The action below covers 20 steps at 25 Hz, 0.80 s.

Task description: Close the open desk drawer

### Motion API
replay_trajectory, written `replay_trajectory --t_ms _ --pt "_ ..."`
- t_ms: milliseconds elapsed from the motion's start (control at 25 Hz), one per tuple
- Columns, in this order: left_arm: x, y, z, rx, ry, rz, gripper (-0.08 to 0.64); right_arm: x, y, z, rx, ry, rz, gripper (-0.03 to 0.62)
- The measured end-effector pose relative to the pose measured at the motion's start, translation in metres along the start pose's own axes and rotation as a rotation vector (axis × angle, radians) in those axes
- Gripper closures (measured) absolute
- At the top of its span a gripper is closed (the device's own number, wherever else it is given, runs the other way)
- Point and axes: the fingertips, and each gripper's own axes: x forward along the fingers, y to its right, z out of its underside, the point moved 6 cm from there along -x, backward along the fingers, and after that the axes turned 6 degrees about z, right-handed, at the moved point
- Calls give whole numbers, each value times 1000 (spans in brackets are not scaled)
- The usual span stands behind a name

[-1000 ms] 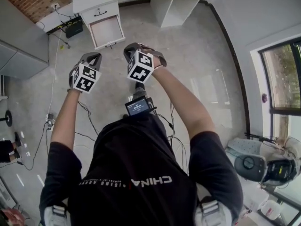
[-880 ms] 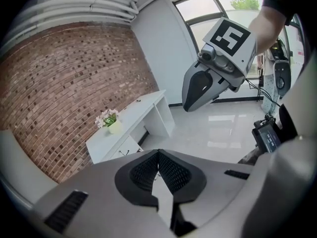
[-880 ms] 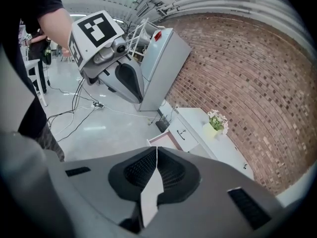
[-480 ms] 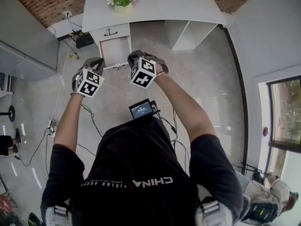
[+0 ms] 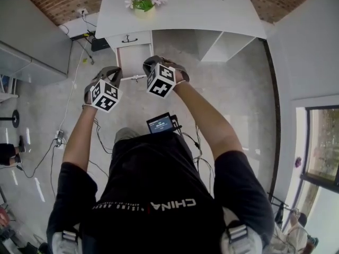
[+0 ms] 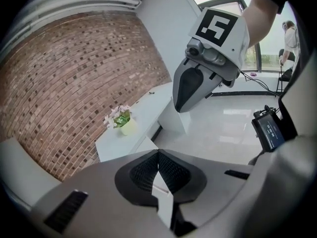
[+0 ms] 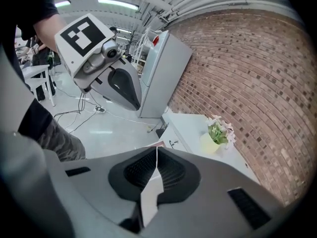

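Head view places the open drawer (image 5: 132, 61) at the left end of the counter (image 5: 185, 7) as that view shows it. It is pulled out from the counter's front, directly beneath a closed upper drawer (image 5: 128, 38). Its front panel is well clear of the counter's face, so the task is not yet done.

Left hand-held gripper (image 5: 115, 70) is clenched with nothing between its pads. Right hand-held gripper (image 5: 148, 63) is likewise clenched and empty, its jaws meeting in a single seam. Both are held out in front of the counter and aimed at the drawer front. Neither gripper view shows contact with it, and the right gripper view shows the drawer beyond the jaw tips, apart from them.

Assessed risks:

1. Skewed closure. A push from one narrow tip near a corner of the drawer front, rather than opposite the middle of the counter's opening, would likely twist the drawer so that it binds.
2. Slip. The tips slope downward toward the counter. Contact high on the panel could ride over its top edge into the drawer.
3. Handle snag. The small handle on the drawer front could catch a tip.
4. Impact. A hard shove would slam the drawer into the counter and could unsettle the flower pot (image 5: 142, 1) standing above it near the counter's rear edge.
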Motion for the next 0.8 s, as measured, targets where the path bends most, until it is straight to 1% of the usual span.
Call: replay_trajectory --t_ms 200,360,520,680,800 --pt "8 -20 5 -28 14 27 549 15 9 -6 21 -15 24 575" --pt "7 -35 10 12 27 56 549 22 13 -19 58 -25 54 575" --pt "4 -55 13 50 43 65 549 26 18 -41 67 -18 95 575" --pt "-2 -66 11 46 68 69 549 27 21 -58 71 -11 113 575" --pt "-2 -68 16 55 64 76 549 30 19 -66 59 -9 118 575"
